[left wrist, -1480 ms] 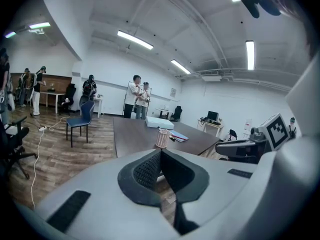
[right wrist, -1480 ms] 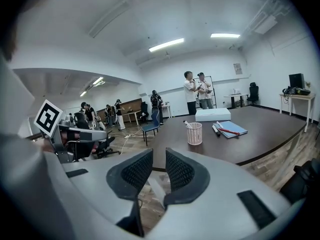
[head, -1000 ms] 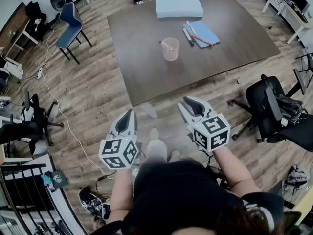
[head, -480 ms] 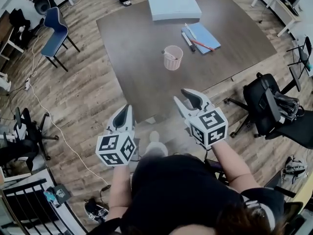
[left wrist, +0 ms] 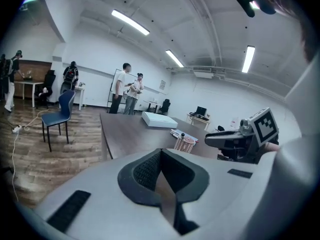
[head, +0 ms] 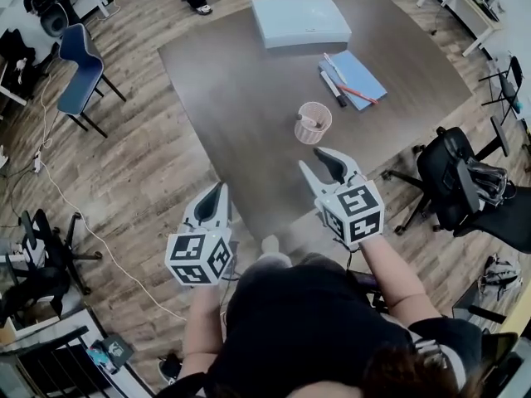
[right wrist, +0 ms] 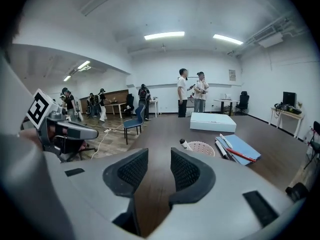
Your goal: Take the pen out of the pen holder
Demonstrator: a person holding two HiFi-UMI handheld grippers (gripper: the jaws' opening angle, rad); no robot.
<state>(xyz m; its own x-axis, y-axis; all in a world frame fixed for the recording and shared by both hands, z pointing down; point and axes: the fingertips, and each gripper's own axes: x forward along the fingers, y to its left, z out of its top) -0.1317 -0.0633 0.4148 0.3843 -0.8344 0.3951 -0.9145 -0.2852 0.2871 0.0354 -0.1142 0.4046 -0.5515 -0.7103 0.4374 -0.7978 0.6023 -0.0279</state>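
Just been opening right hand-held gripper (head: pixel 310 157), jaws apart, empty; pen holder (head: pixel 314 123) with pen (head: pixel 305 120) ahead of it on tabletop (head: pixel 241 81); left hand-held gripper (head: pixel 220 186) closed.

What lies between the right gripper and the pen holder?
Only bare table before the pen holder, in the head view. The right gripper has just been opening, nothing between its jaws.

tabletop (head: pixel 241 98) dark brown | pen holder (head: pixel 313 123) upright | blue folder (head: pixel 362 71), marker (head: pixel 334 89) just beside | white box (head: pixel 300 21) far end
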